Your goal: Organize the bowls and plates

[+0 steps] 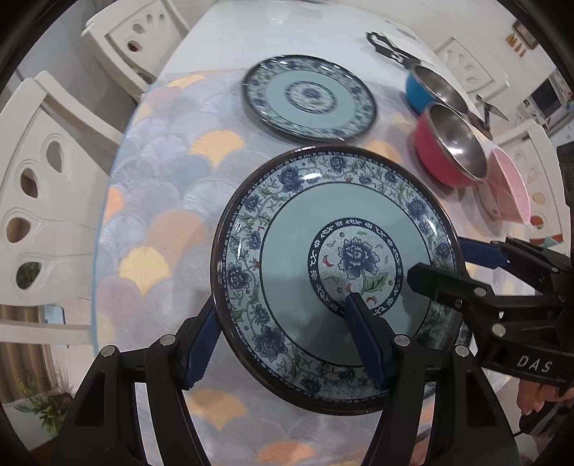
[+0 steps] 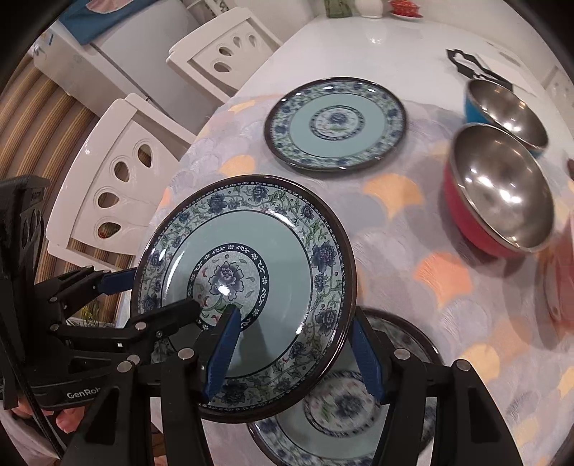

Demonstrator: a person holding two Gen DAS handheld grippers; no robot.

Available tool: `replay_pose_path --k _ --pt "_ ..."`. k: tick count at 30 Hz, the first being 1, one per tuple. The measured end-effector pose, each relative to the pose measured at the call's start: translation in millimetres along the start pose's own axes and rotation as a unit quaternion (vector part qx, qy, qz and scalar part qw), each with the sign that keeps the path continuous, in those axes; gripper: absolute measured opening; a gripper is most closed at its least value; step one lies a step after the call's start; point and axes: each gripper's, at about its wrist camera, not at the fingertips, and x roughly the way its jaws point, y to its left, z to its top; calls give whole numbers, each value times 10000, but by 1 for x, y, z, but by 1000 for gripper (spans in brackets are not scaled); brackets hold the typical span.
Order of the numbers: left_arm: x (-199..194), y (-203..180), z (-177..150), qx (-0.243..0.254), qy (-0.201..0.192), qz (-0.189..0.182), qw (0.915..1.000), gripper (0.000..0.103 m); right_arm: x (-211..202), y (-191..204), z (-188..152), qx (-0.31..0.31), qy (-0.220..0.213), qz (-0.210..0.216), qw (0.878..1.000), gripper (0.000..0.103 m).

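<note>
A blue floral plate is held tilted above the table by both grippers. My left gripper straddles its near rim, one finger over the face and one under. My right gripper straddles the opposite rim the same way; it also shows in the left wrist view. A second matching plate lies flat farther back. A third plate lies on the table under the held one. A red bowl and a blue bowl stand at the right.
The round table has a scallop-patterned cloth. White chairs stand along its left side. Black tongs lie at the back. A pink item lies beside the red bowl.
</note>
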Motion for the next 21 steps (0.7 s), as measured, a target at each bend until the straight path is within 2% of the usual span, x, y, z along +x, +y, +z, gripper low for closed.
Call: replay_pose_path --k 12,21 --pt "8 -52 -22 375 302 -73 9988 65 -31 -38 -27 227 -161 -34 9996 60" --pt "7 -70 -26 521 335 -53 9981 65 -40 -50 -43 289 -142 -46 9995 60"
